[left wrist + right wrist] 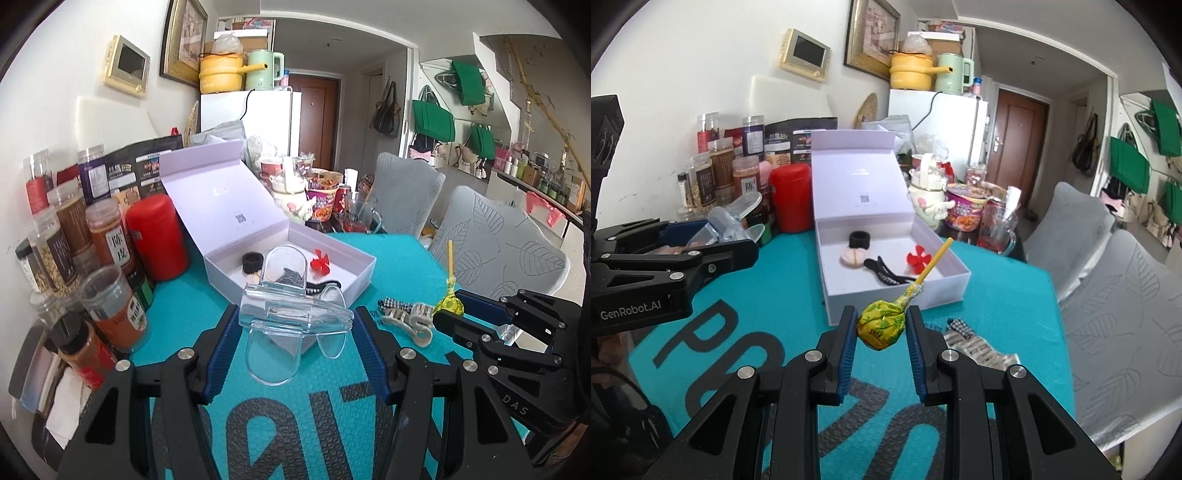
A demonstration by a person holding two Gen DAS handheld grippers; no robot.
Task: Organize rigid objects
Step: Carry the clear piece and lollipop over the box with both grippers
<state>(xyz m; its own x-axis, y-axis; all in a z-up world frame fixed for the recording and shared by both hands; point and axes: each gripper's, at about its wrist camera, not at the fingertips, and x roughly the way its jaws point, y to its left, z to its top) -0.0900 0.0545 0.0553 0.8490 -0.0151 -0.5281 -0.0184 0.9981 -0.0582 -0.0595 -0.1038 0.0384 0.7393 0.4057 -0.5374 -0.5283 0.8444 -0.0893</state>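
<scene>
Grippers raised over teal tabletop [997,295], each holding something.
Left hand-held gripper [295,325] clamps a clear hair clip [291,314]; right hand-held gripper [881,325] pinches a yellow lollipop [882,323], before an open white box [905,291].

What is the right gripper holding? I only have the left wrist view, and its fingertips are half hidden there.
Observer: The right gripper is shut on a yellow-wrapped lollipop, stick pointing toward the white box.
Operator: What's in the box behind my clear clip?
Observer: A black hair clip lies mid-box, beside a pink round piece.
Operator: Anything under the right gripper?
Observer: A beige claw clip with checked fabric lies on the teal mat, just right of the gripper.
</scene>
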